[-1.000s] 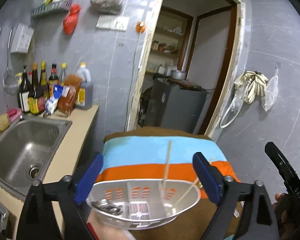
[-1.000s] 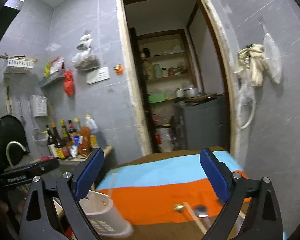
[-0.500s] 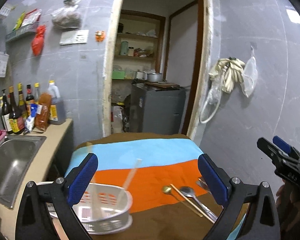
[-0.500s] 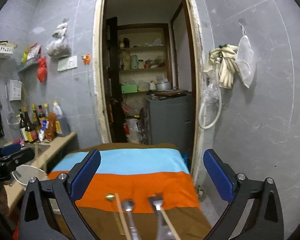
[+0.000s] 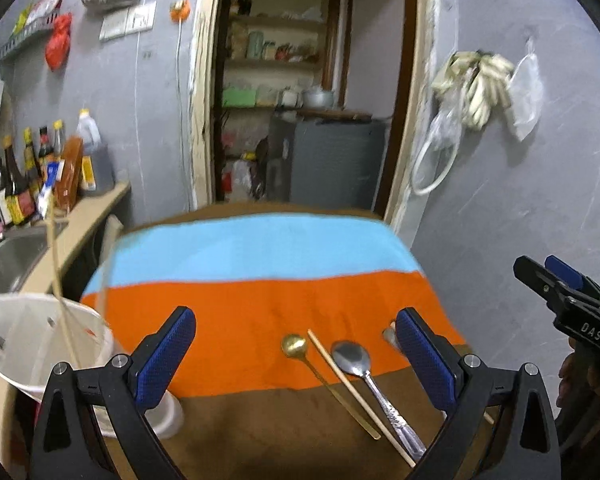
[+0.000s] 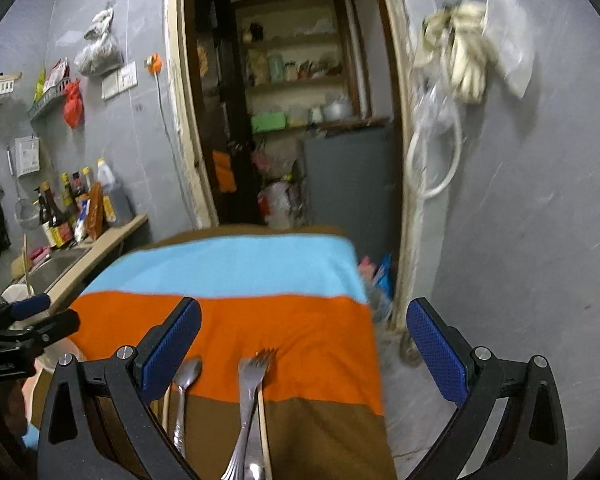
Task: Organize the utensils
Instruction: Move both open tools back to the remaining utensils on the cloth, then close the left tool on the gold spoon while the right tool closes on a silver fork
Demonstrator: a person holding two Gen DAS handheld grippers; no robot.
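Steel fork point(image 6: 254, 376) and spoons point(image 5: 354, 360) lay near the table's point(image 5: 260, 248) front right corner, handles cut off; both claws, left point(image 5: 296, 354) and right point(image 6: 304, 350), gaped empty. Left-edge basket point(image 5: 28, 344) blurred.

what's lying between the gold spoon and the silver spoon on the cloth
A single chopstick lies between the gold spoon and silver spoon, seen in the left wrist view.

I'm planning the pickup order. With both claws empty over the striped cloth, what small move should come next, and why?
Probably lower the right claw onto the fork: its jaws are open and empty, and the fork lies between them on the cloth. The white basket at the left already holds chopsticks, while the silver spoon and gold spoon wait nearer the left claw.
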